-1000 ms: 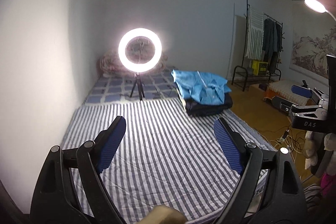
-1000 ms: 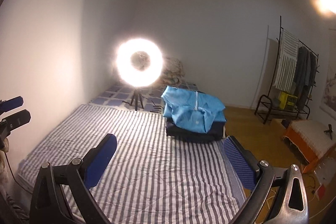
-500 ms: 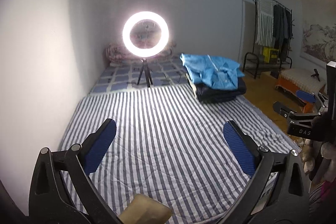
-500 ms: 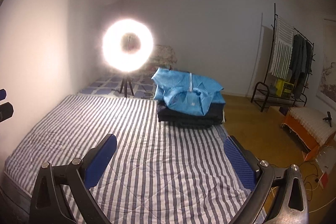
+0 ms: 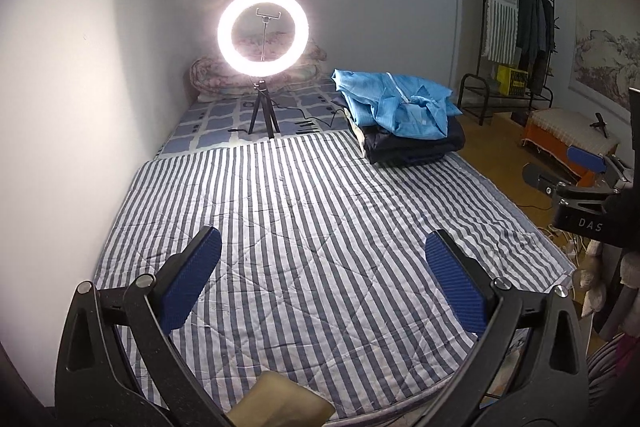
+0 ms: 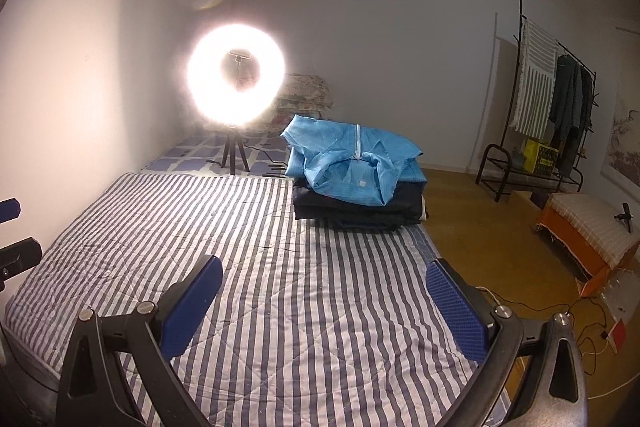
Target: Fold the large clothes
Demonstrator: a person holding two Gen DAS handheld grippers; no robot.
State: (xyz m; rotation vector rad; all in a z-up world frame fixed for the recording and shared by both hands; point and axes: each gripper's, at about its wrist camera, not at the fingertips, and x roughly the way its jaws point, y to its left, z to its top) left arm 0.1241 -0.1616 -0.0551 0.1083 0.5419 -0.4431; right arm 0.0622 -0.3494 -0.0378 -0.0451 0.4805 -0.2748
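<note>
Clothes are stacked at the far right edge of the bed: a blue garment is laid on top of folded dark ones, seemingly so that the striped quilt in front is left free as a folding surface. The blue piece is only loosely bunched, collar and zip facing up, so it is judged the next one to be spread and folded. The left gripper is held low over the near end of the quilt with its jaws spread wide, having just been opening, and nothing lies between the pads. The right gripper is likewise held wide apart and empty, pointed toward the stack, well short of it. A ring light on a tripod is set at the bed's head, presumably to light the work.
</note>
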